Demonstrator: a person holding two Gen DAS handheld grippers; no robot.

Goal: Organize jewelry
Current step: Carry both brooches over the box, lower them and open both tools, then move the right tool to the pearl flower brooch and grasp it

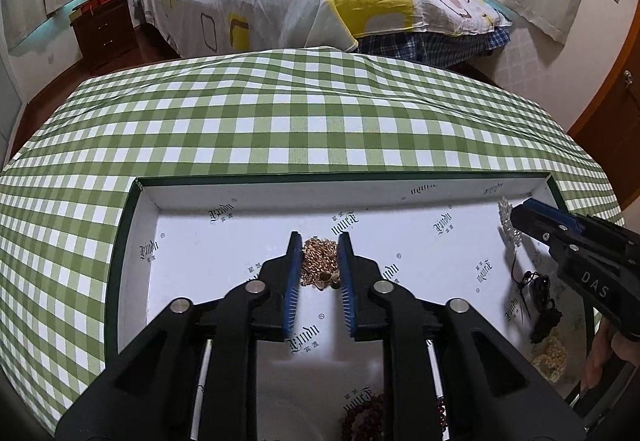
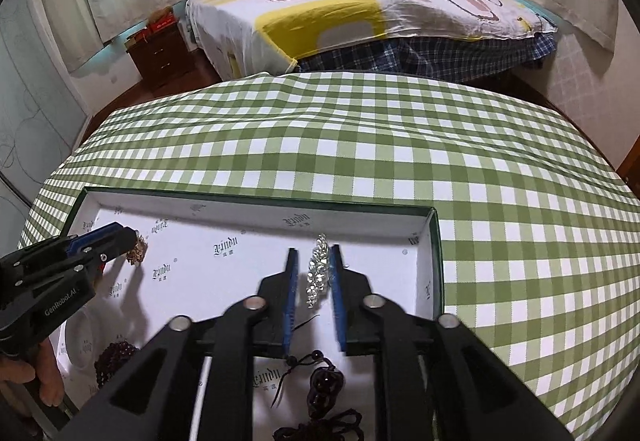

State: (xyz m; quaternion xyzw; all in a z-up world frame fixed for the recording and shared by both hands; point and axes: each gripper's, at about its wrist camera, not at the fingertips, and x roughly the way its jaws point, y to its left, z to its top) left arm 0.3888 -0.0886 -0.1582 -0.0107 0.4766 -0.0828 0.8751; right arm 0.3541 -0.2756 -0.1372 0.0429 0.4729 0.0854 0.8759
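Inside the white-lined box (image 1: pixel 224 197) on the checked surface (image 1: pixel 280 113), the left gripper (image 1: pixel 319 269) has its fingers partly closed around a heap of gold chain (image 1: pixel 318 259), seemingly touching it on both sides so the loose links gather. The right gripper (image 2: pixel 313 277) brackets a silver brooch (image 2: pixel 317 273) near the box's right wall, fingers narrowly apart; whether they actually pinch it I cannot tell. Dark beads (image 2: pixel 326 381) lie nearer, probably awaiting sorting.

Glossy gold chain (image 1: pixel 319 256), matt cloth tablecloth (image 1: pixel 280 121)
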